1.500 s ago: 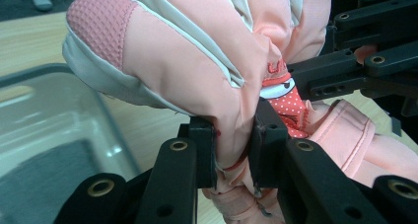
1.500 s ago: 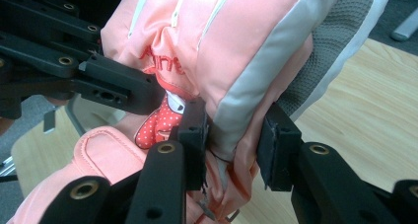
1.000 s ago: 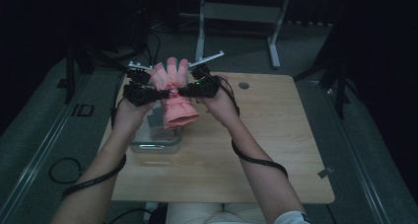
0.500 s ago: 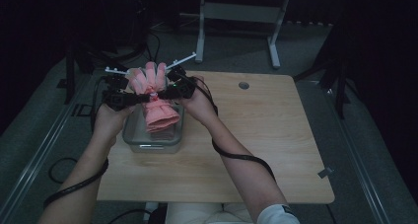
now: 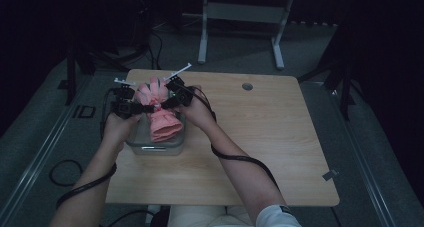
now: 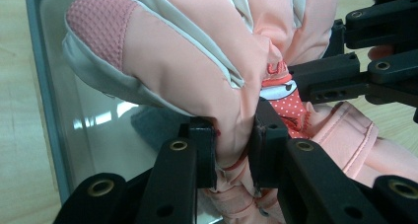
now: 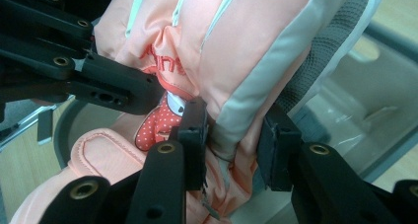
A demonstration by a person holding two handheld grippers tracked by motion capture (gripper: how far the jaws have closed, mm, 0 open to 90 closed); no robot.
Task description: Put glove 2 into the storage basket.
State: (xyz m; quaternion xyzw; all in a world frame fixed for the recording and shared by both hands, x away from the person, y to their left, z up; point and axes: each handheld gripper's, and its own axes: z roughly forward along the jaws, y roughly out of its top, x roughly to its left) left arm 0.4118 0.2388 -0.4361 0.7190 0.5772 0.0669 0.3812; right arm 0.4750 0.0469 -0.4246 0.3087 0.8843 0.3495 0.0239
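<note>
— Left gripper view: left gripper (image 6: 235,144) pinching a fold of the pink glove (image 6: 197,61); right gripper (image 7: 231,140) clamped on the same glove's padded side. Hanging over the clear container (image 5: 150,146), cuff dipping in.

— Soft, light, puffy, probably slippery-shelled. Best gripped at bunched fabric near the wrist seam, not the fingers.

Black tongs (image 6: 231,145), brass-ringed screws
</note>
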